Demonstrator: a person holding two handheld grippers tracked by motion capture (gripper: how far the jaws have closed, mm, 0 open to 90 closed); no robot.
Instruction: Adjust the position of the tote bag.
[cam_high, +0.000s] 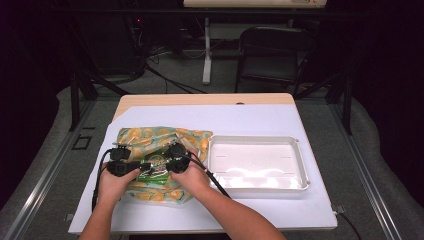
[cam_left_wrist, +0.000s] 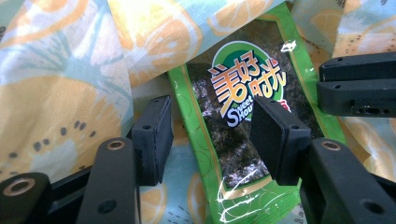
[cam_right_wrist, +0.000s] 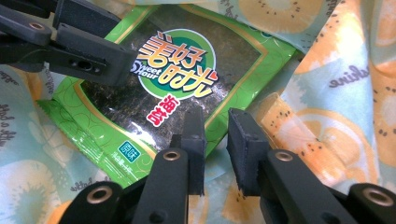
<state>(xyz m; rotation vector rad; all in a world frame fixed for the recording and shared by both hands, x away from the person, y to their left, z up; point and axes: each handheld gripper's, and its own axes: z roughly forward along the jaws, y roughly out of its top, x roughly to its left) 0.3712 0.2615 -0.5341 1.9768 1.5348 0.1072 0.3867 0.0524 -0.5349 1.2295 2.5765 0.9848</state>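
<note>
The left hand-held gripper (cam_left_wrist: 210, 135) hovers with its jaws spread wide over the glossy green seaweed snack packet (cam_left_wrist: 243, 112), pressing nothing. The right hand-held gripper (cam_right_wrist: 217, 140) has its jaws narrowly apart at the packet's edge, gripping nothing visible. Beneath both lies the citrus-print fabric bag (cam_high: 150, 137) on the counter (cam_high: 250, 120).

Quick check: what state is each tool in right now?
Left tool: open over the green snack packet, gripping nothing.
Right tool: open, narrow gap, nothing held.
</note>
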